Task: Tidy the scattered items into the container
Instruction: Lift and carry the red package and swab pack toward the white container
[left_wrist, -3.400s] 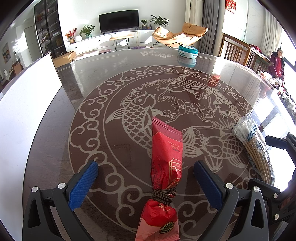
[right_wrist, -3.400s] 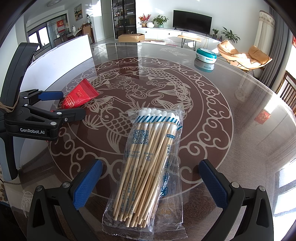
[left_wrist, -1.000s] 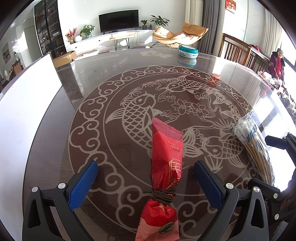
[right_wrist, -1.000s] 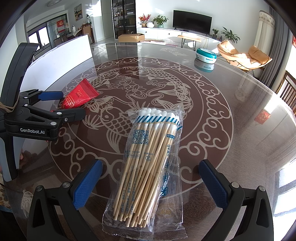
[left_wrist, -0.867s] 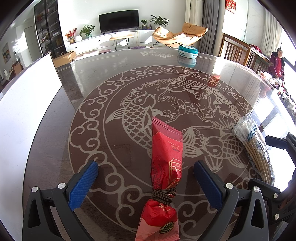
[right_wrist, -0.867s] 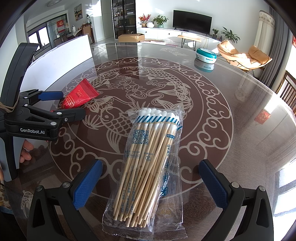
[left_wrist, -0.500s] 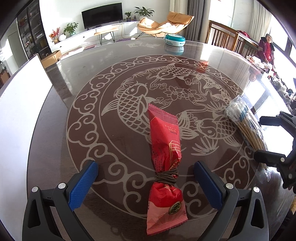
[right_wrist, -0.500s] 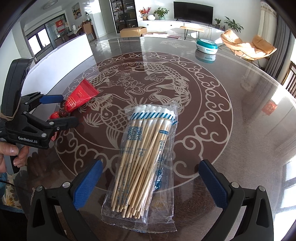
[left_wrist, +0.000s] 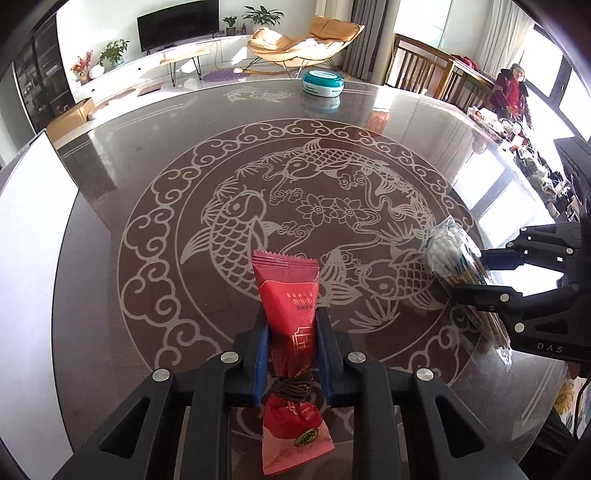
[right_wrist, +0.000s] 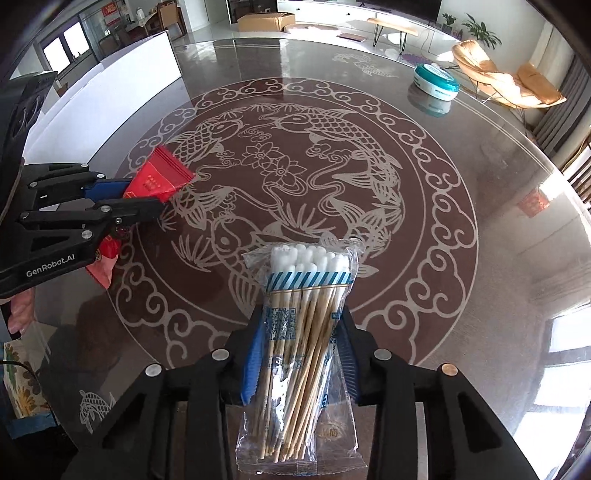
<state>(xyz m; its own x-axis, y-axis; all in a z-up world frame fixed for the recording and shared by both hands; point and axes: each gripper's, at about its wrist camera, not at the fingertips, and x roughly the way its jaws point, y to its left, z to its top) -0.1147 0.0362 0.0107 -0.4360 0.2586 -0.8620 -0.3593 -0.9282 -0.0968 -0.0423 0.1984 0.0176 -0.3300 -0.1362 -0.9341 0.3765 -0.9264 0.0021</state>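
Note:
My left gripper (left_wrist: 291, 332) is shut on a red packet bundle (left_wrist: 290, 295) tied with a brown band, held above the round glass table (left_wrist: 147, 122). It also shows in the right wrist view (right_wrist: 162, 181) at the left. My right gripper (right_wrist: 301, 332) is shut on a clear bag of long cotton swabs (right_wrist: 306, 321), lifted off the table. The bag also shows in the left wrist view (left_wrist: 454, 254) between the right gripper's black fingers (left_wrist: 487, 295). A long white container (left_wrist: 26, 258) stands along the table's left edge; it also shows in the right wrist view (right_wrist: 107, 88).
A teal and white round box (left_wrist: 323, 83) sits at the table's far side, also in the right wrist view (right_wrist: 436, 81). Wooden chairs (left_wrist: 421, 70) and a seated person (left_wrist: 511, 88) are beyond the table at the right.
Both grippers have closed: the left on the red packet bundle, the right on the swab bag. Both items have been raised off the table.

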